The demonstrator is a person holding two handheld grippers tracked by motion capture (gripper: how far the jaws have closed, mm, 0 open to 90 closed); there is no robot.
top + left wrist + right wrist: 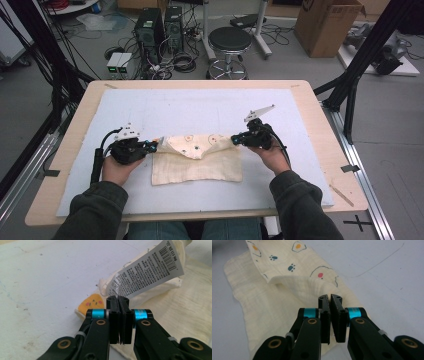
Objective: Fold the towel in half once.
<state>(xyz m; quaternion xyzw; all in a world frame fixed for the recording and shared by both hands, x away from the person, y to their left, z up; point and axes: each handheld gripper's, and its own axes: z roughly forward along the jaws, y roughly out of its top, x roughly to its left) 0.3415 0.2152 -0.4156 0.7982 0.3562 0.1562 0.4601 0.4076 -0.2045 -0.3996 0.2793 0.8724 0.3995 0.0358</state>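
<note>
Black jaws of our left gripper [119, 300] and right gripper [330, 298] are pinched tight on two corners of the soft cream printed cloth [197, 162], which lies on the big white table mat [195, 107]. We should fold both corners together (same speed), keeping edges lined up.

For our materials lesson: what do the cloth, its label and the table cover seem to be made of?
Cloth: soft, matte cream woven gauze, probably cotton; crinkled weave, printed paw marks.
Label: thin, smooth white sheet with printed text and barcode, likely synthetic fabric or paper.
Table cover: white, dull, slightly rough sheet, perhaps foam or felt; scuffed.
</note>
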